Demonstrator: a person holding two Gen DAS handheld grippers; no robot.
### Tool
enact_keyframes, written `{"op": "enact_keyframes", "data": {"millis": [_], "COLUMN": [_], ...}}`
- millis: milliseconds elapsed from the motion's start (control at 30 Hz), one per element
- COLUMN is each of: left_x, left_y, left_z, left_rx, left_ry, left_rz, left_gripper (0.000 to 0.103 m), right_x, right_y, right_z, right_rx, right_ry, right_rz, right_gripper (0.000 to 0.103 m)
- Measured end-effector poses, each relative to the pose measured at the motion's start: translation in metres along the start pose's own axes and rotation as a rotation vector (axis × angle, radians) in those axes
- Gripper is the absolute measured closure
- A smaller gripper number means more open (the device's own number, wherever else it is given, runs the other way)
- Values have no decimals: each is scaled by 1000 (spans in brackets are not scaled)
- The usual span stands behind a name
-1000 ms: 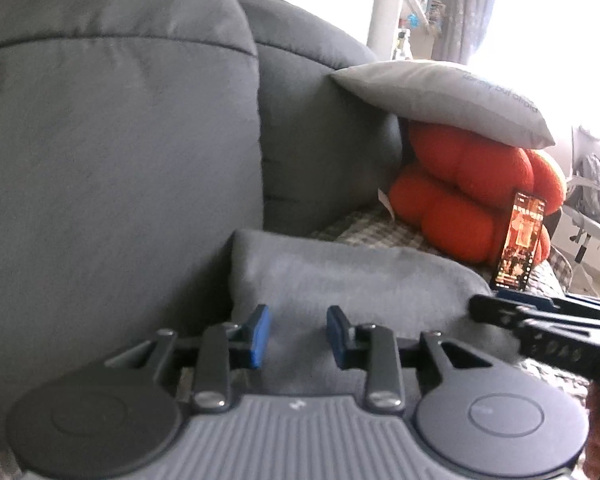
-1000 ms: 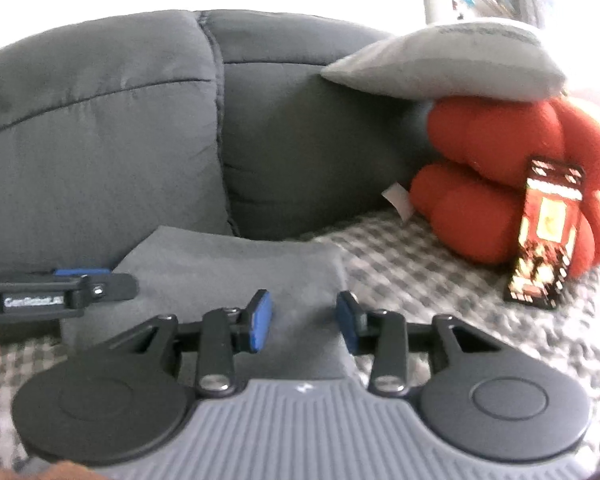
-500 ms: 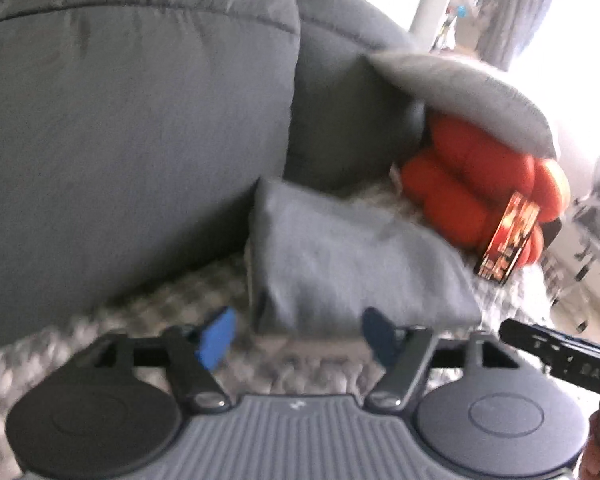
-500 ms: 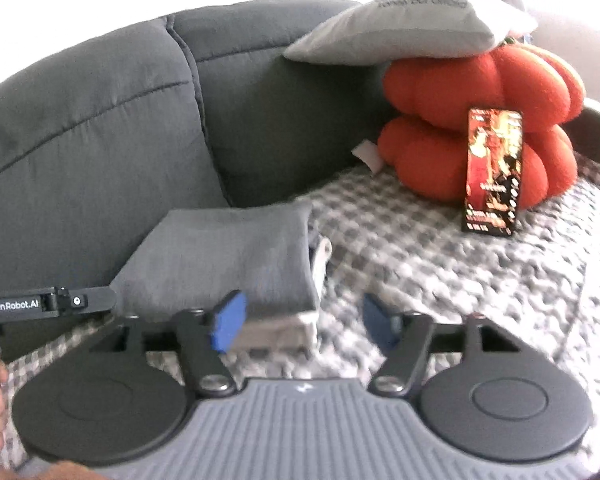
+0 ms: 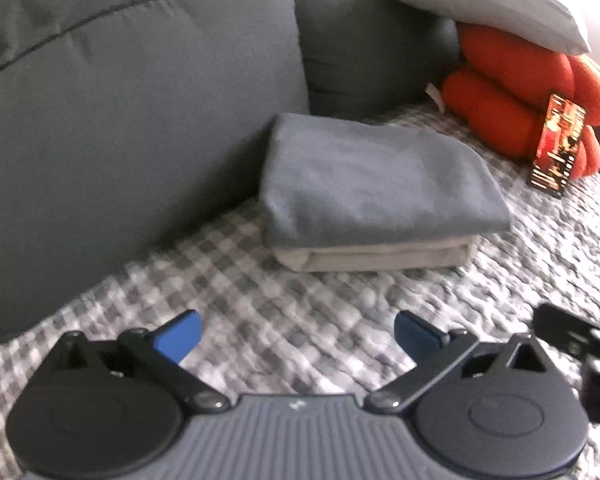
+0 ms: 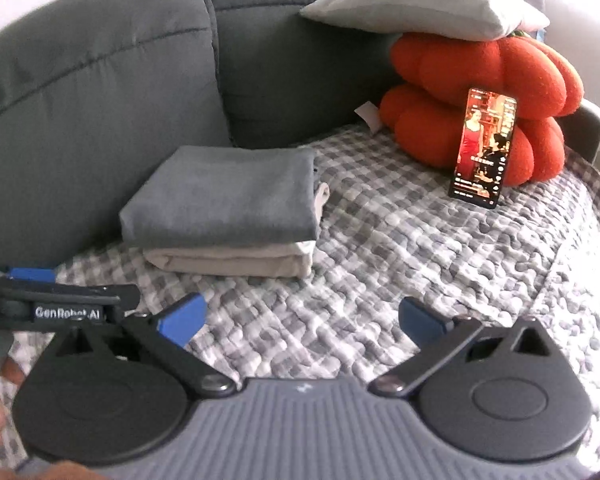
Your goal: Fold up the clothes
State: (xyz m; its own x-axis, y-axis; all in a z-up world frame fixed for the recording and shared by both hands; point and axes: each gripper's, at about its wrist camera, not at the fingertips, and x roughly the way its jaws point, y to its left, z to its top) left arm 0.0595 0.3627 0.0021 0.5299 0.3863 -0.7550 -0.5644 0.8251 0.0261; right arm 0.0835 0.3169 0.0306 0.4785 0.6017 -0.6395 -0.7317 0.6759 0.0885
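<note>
Grey folded garment (image 6: 224,196) lies stacked on a beige folded one (image 6: 236,260), on the checked sofa cover (image 6: 380,264).

Stack sits against the dark sofa back (image 6: 100,92), well ahead of both tools. Left gripper (image 5: 296,332) and right gripper (image 6: 302,320): jaws have just been opening, now spread wide, nothing between them, only checked cover below. Phone (image 6: 482,148) leans lit on orange cushions (image 6: 480,72); grey pillow (image 6: 424,4) on top.
</note>
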Motion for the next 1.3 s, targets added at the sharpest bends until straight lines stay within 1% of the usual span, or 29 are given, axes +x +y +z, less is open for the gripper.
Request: {"op": "enact_keyframes", "data": {"millis": [100, 267, 400, 1300], "left_x": [0, -3, -5, -12], "left_y": [-4, -10, -11, -9], "left_z": [-3, -6, -7, -6], "left_rx": [11, 29, 30, 25], "left_ry": [7, 24, 20, 8], "left_rz": [6, 10, 26, 32], "left_gripper": [0, 0, 0, 0], "right_x": [2, 3, 3, 0], "right_y": [0, 3, 3, 6], "right_z": [-1, -3, -4, -3], "right_rx": [21, -16, -11, -1], "right_ry": [21, 46, 59, 66], "right_rz": [13, -22, -13, 10], "right_gripper": [0, 0, 0, 0]}}
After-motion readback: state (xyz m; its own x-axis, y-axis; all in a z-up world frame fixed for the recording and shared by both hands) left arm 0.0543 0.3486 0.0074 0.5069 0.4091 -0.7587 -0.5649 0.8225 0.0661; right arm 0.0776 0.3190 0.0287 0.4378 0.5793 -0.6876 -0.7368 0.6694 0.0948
